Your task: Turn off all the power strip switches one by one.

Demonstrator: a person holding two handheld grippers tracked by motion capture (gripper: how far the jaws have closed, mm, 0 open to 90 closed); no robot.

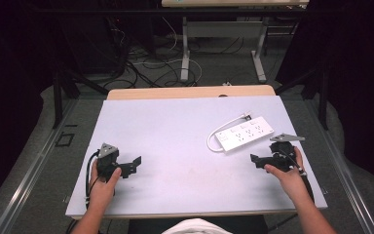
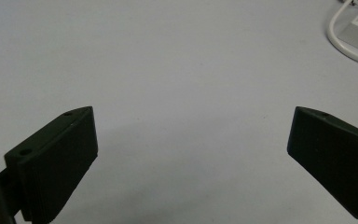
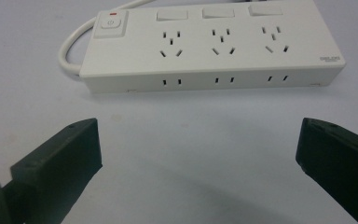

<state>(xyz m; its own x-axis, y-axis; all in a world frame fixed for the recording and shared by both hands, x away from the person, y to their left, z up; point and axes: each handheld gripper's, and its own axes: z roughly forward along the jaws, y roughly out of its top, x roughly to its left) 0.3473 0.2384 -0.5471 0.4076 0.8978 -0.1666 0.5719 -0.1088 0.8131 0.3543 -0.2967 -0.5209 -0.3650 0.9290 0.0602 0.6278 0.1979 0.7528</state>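
My right gripper (image 3: 198,154), jaws spread and empty, faces the power strip (image 3: 214,44): rigid, light, smooth plastic, probably best gripped across its narrow width

left gripper (image 1: 135,162) – jaws wide, empty | right gripper (image 1: 254,160) – jaws wide, empty

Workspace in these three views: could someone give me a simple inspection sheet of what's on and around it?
Surface: pale table top, bare apart from one item.
Job's things: white power strip lying flat, three socket groups, nothing plugged in.
Clutter: nothing seen.
Grippers: left gripper open over bare table; right gripper open, facing the strip, not touching it.
Cables: strip's white cord loops beside it; black cable trails from the left gripper.
Surroundings: another table's legs and floor wiring behind.
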